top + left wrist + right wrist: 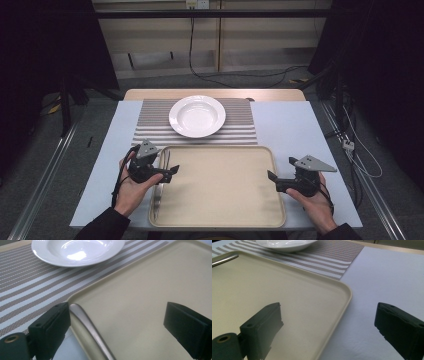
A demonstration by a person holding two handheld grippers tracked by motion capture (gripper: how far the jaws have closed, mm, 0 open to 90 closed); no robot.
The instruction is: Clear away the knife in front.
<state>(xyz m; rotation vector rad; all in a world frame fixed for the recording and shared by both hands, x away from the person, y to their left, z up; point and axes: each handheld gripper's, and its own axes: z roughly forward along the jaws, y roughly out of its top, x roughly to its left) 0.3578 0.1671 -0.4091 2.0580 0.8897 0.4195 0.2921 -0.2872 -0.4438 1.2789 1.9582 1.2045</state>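
The metal utensil (pixel 91 331) lies on the tray's (pixel 220 220) left edge, between your left gripper's (pixel 169 173) wide-open, empty jaws. Your right gripper (pixel 274 179) is also wide open and empty over the tray's right edge.

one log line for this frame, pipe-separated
left gripper: open, over utensil at tray left edge | right gripper: open, at tray right edge | plate: empty, on striped mat
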